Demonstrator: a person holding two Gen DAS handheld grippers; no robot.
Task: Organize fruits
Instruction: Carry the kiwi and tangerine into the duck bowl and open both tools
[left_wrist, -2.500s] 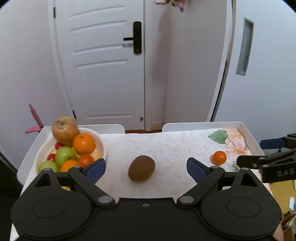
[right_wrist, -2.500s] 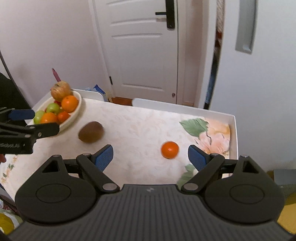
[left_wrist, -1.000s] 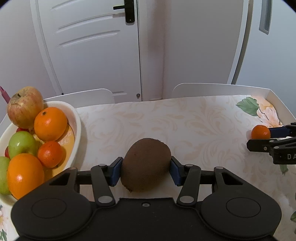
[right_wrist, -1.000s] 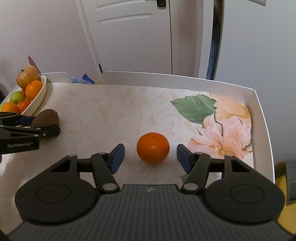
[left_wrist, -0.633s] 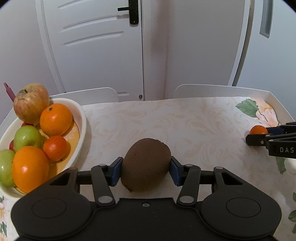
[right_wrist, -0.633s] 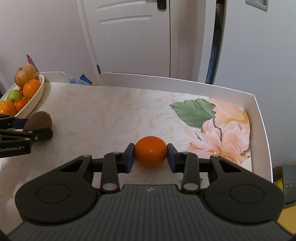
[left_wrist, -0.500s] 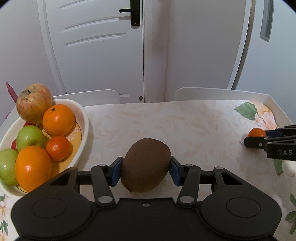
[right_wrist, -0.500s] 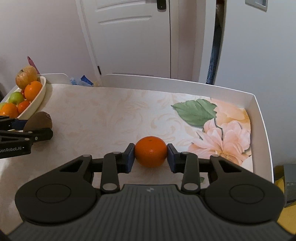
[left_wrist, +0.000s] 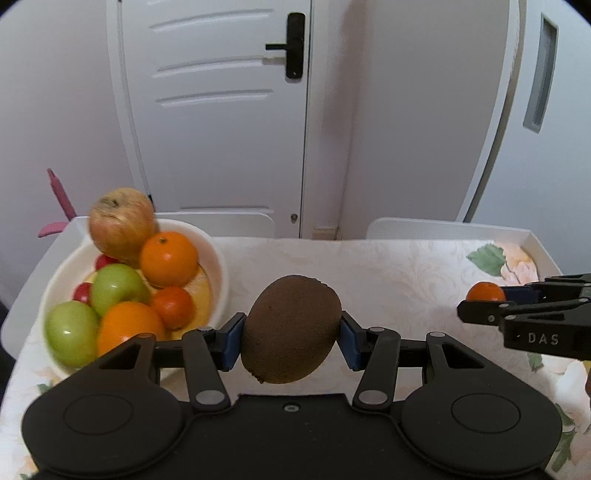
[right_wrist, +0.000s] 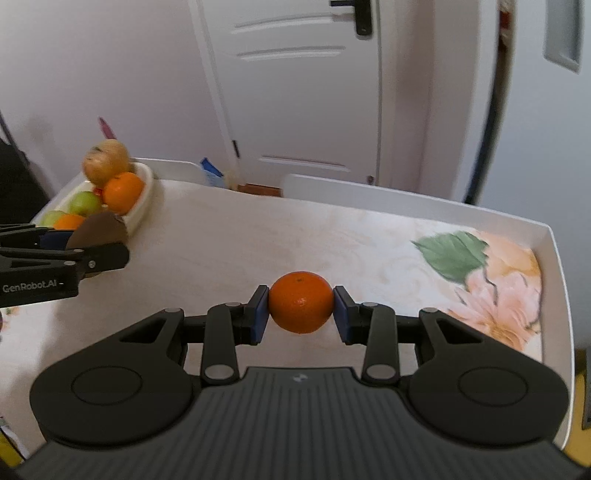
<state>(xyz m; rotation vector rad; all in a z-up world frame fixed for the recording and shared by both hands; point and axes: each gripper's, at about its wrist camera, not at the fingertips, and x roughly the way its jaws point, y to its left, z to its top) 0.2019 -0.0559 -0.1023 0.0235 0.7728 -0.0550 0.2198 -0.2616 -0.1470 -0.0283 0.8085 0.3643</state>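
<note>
My left gripper is shut on a brown kiwi and holds it above the table, just right of the white fruit bowl. The bowl holds apples, oranges and small red fruits. My right gripper is shut on a small orange and holds it above the table near the flower print. The right gripper with its orange shows at the right edge of the left wrist view. The left gripper with the kiwi shows at the left of the right wrist view, beside the bowl.
The table carries a pale patterned cloth with a leaf and flower print at the right and has a raised white rim. A white door and walls stand behind it. A pink object sticks up behind the bowl.
Both grippers closed on their fruits, the left on the kiwi, the right on the orange. Both have since lifted and drawn back from the table, the views showing more of the room.
</note>
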